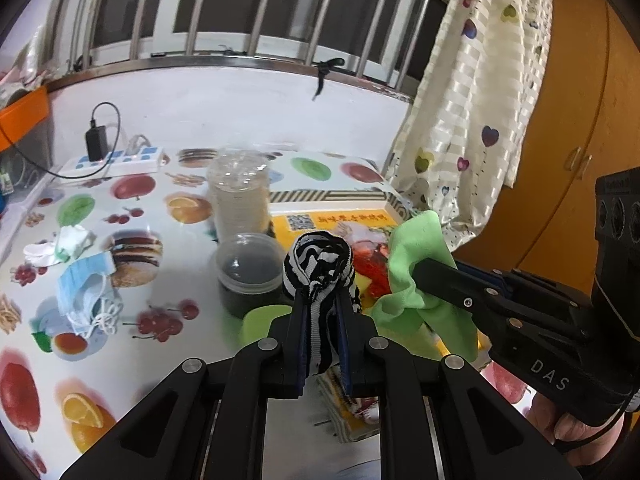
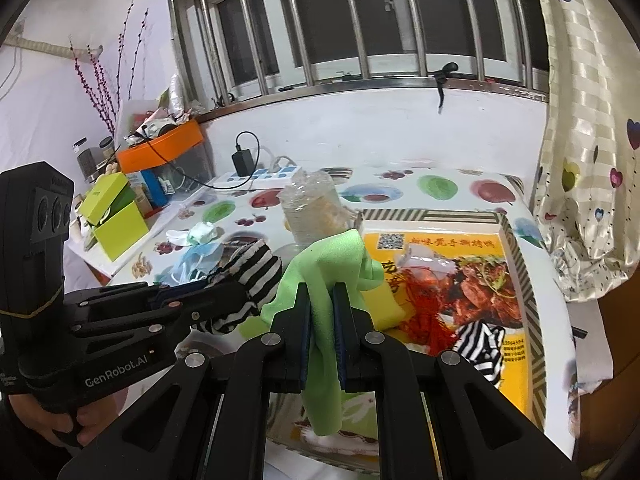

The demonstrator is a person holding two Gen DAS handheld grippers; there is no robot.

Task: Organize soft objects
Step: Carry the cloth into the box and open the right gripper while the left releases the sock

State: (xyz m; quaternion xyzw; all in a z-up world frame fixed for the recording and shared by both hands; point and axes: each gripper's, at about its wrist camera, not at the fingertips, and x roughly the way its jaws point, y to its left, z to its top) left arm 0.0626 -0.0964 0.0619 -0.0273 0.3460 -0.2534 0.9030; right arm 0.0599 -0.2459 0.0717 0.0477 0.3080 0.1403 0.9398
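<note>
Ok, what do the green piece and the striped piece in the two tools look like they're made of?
Green cloth: looks like soft matte microfibre or fleece; it drapes in smooth folds without shine. Black-and-white striped fabric: seems a stretchy ribbed knit, perhaps a sock, bunching into a rounded lump. Neither can be confirmed by look alone.

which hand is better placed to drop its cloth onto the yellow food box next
Right, probably. The right tool, shut on the green cloth, hangs over the yellow box. The left tool, shut on the striped cloth, sits nearer the lidded cup, beside the box.
</note>
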